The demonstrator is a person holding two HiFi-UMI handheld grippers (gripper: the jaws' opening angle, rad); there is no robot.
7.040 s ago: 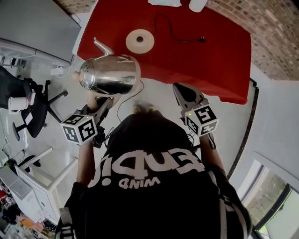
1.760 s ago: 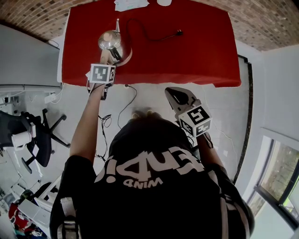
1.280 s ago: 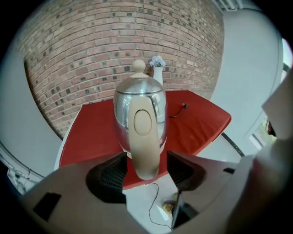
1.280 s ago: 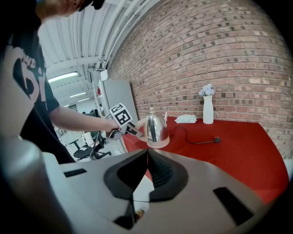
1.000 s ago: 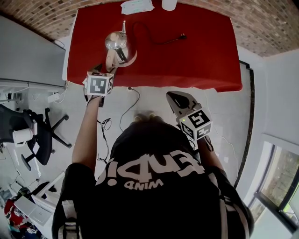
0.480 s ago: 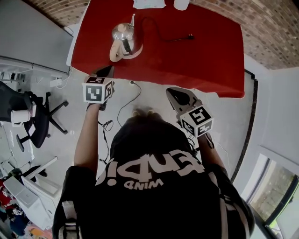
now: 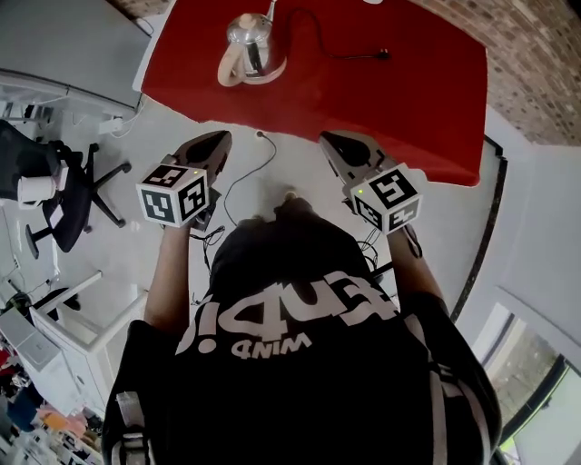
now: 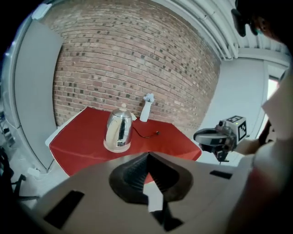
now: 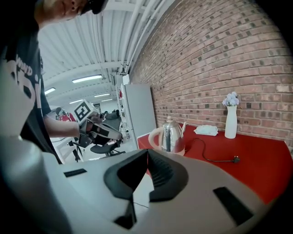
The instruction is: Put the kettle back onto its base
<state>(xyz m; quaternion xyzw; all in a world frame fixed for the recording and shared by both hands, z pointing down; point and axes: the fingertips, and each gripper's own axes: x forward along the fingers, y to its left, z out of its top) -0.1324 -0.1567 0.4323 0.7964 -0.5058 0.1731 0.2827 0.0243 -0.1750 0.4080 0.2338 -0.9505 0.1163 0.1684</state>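
**Head view:** kettle (image 7: 251,47) sat upright on its base (image 7: 275,73), near the far left corner of the red table (image 7: 408,91). Task looked done to me. Left gripper (image 7: 221,137) and right gripper (image 7: 329,139) both hung over the floor, short of the table's near edge and well apart from the kettle. Cord (image 7: 313,27) ran from the base to a loose plug (image 7: 383,54), so the base was not powered.

**Left gripper view:** left jaws had just been closing and met tip to tip, with nothing between them. The kettle's polished steel body reads as rigid and slick, so I'd not clamp it there. Cream loop handle (image 8: 108,132) is the place to grip. Can't tell if there's water inside, so assume it's heavy and top-loaded. The thin spout looks easy to knock.

**Right gripper view:** right jaws were also pressed together and empty. The table top was flat, and its red cover probably gives some grip under the base. White vase (image 9: 231,119) and a folded cloth (image 9: 206,130) stood at the back by the brick wall (image 9: 219,55), clear of the kettle. Grey cabinet (image 9: 139,109) stood past the table end, with an office area behind it.
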